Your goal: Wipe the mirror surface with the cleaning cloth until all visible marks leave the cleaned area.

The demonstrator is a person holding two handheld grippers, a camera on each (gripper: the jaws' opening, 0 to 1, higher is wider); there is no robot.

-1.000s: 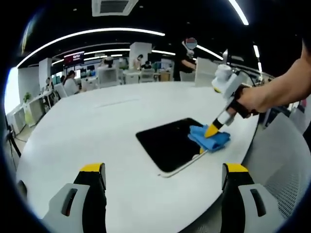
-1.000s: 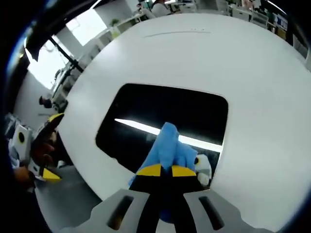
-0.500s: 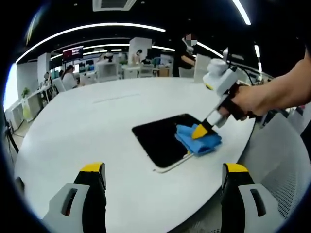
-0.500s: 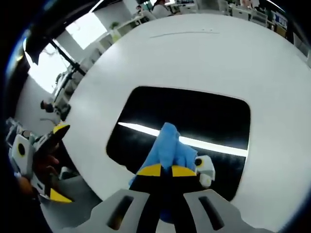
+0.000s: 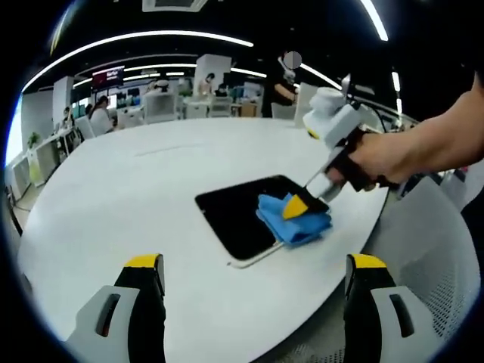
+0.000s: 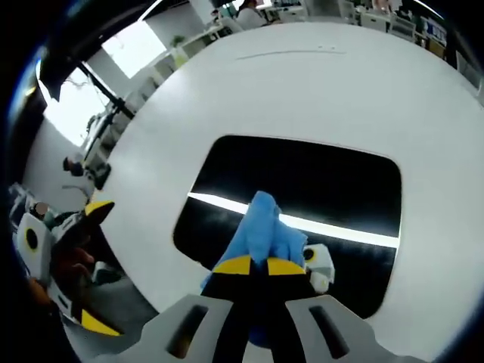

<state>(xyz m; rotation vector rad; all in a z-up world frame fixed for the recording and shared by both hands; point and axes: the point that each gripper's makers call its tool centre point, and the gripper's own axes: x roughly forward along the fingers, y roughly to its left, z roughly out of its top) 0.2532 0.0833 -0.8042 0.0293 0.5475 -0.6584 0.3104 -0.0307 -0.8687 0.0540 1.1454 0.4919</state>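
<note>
Though clamped, cloth on mirror.

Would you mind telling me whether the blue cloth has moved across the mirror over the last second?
Yes. The cloth, held in the right claw, has slid from the mirror's corner further onto the glass.

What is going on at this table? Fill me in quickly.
A person is wiping a dark mirror that lies flat on a round white table. The right tool is shut on a blue cleaning cloth and presses it onto the mirror's surface near one edge. The left tool is open, held over the table's near edge and touching nothing. In the right gripper view a ceiling light reflects as a bright strip across the glass; marks are too faint to tell.
</note>
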